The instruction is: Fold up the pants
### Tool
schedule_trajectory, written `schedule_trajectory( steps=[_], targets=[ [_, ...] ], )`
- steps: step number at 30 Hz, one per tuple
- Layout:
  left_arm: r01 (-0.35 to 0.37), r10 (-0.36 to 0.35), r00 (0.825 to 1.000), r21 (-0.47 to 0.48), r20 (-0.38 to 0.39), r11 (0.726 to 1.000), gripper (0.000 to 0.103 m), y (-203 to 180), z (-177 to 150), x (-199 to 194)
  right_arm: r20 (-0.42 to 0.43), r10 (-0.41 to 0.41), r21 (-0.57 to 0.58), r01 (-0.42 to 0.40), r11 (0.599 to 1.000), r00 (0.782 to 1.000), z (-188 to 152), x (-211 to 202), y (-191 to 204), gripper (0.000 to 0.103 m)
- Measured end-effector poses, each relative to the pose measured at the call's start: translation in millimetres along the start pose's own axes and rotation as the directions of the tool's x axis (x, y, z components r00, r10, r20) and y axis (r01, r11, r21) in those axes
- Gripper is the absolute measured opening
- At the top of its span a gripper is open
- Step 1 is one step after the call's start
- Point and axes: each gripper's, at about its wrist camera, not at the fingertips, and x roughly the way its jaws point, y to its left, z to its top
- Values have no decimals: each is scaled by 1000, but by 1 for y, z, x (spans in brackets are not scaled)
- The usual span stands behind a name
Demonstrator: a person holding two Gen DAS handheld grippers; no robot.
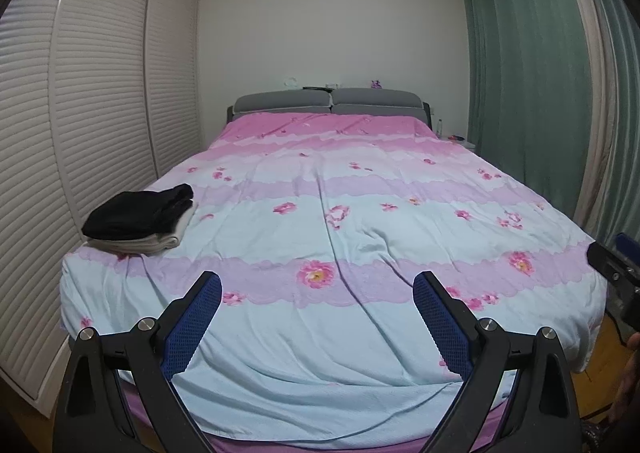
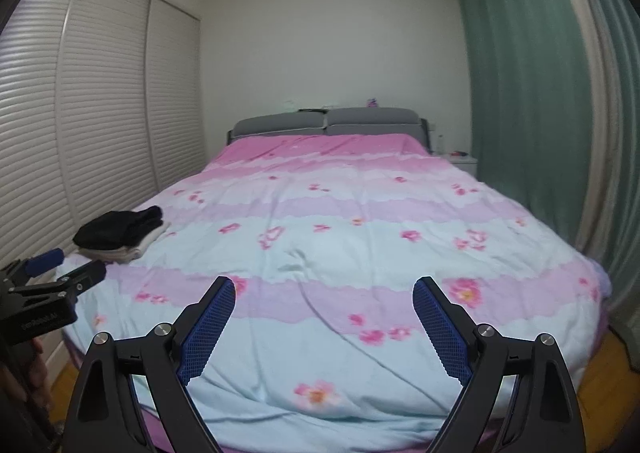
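Observation:
Folded black pants (image 1: 138, 209) lie on top of a folded cream garment (image 1: 158, 241) at the left edge of the bed (image 1: 360, 333); the same black pants (image 2: 118, 231) show at the left in the right wrist view. My left gripper (image 1: 317, 285) hovers over the foot of the bed, open, nothing between its blue pads. My right gripper (image 2: 324, 291) is also open and empty above the foot of the bed. The left gripper (image 2: 70, 267) appears from the side at the left of the right wrist view. Both grippers are well apart from the stack.
A floral pink, lilac and pale blue cover (image 1: 340, 193) spreads over the bed, grey headboard (image 1: 330, 103) at the far end. Louvred wardrobe doors (image 1: 80, 113) run along the left, green curtains (image 1: 528, 73) on the right. A white nightstand (image 2: 464, 161) stands by the headboard.

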Motion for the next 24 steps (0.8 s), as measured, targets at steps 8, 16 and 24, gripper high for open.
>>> schedule_trajectory(
  steps=[8,16,24],
  targets=[
    [-33,33,999,-26,0,999,98,11,-4,-7,34,-86,14,85,996,996,5,-23,-18,92],
    [-66,67,997,-28,28,997,98,15,-7,-12,38,-99,-1,99,995,994,1,-26,-10,92],
    [-59,60,998,-39,6,997,98,20,-12,-7,13,-94,2,94,996,995,-2,-25,-9,92]
  ],
)
